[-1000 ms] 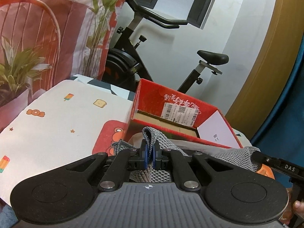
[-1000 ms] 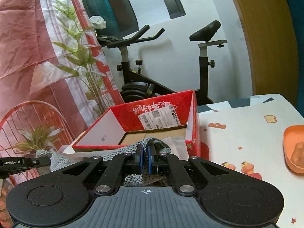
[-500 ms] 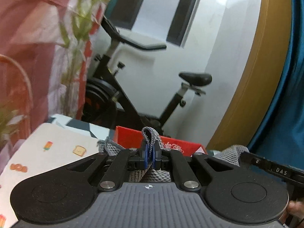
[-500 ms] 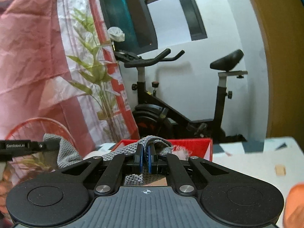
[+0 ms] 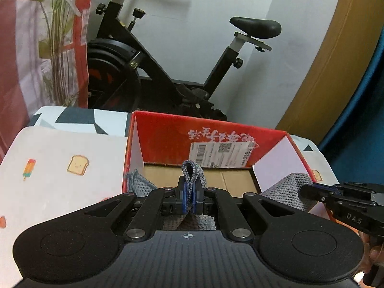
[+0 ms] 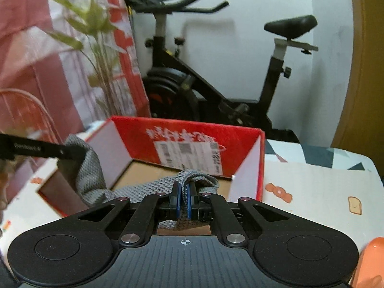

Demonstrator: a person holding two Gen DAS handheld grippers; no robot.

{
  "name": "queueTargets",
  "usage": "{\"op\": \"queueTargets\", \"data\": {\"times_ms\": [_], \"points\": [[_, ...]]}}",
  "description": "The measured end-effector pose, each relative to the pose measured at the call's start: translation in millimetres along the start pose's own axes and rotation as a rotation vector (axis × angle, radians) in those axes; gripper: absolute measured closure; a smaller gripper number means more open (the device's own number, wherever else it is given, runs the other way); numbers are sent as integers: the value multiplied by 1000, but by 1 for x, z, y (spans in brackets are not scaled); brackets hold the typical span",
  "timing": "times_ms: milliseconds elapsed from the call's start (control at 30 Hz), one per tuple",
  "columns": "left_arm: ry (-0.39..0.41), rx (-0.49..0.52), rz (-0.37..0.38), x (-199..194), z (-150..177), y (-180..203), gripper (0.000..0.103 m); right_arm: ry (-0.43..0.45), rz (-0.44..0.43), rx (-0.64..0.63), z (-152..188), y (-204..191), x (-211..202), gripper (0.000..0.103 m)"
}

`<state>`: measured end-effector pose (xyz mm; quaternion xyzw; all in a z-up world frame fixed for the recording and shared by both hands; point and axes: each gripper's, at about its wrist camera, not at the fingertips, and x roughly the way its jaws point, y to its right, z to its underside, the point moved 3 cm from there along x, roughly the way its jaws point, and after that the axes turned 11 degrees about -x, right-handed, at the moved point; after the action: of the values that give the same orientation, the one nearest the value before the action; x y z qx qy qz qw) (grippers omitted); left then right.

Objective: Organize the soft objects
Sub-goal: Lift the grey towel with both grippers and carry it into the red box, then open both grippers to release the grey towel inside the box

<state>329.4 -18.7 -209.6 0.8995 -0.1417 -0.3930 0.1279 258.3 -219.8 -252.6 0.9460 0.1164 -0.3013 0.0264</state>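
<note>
The grey knitted cloth (image 5: 190,171) is clenched by both the left gripper (image 5: 190,193) and right gripper (image 6: 183,195) over the red box (image 5: 172,134), not yet laid inside.

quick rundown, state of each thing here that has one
left gripper: shut on the grey knitted cloth
right gripper: shut on the same cloth
grey knitted cloth: pinched by both grippers, hanging between them over the box
red cardboard box: open at the top, brown floor bare where it shows
exercise bike: standing unused behind the table
</note>
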Motion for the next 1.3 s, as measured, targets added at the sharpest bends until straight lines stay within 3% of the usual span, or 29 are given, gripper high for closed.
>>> {"op": "queueTargets", "data": {"times_ms": [200,300,500,733,833,967,1133,1300], "points": [[-27,-11,28,22,-14,-14,97,-23,29,-23,-4,10,10,98],[-93,20,46,32,-9,-11,97,-82,8,-55,1,10,19,98],[-153,113,36,43,3,-2,97,-180,-13,-115,8,-7,41,98],[-193,120,29,51,9,-5,96,-261,-39,-85,12,-12,58,97],[-175,116,40,49,6,-6,89,-277,-46,-63,14,-10,62,93],[-143,124,57,43,2,-4,53,-243,-33,-31,10,-4,59,82],[-76,139,97,27,-4,2,49,-186,-8,3,0,2,46,76],[-33,147,92,12,-8,8,17,-128,-6,-16,-8,-5,23,41]]}}
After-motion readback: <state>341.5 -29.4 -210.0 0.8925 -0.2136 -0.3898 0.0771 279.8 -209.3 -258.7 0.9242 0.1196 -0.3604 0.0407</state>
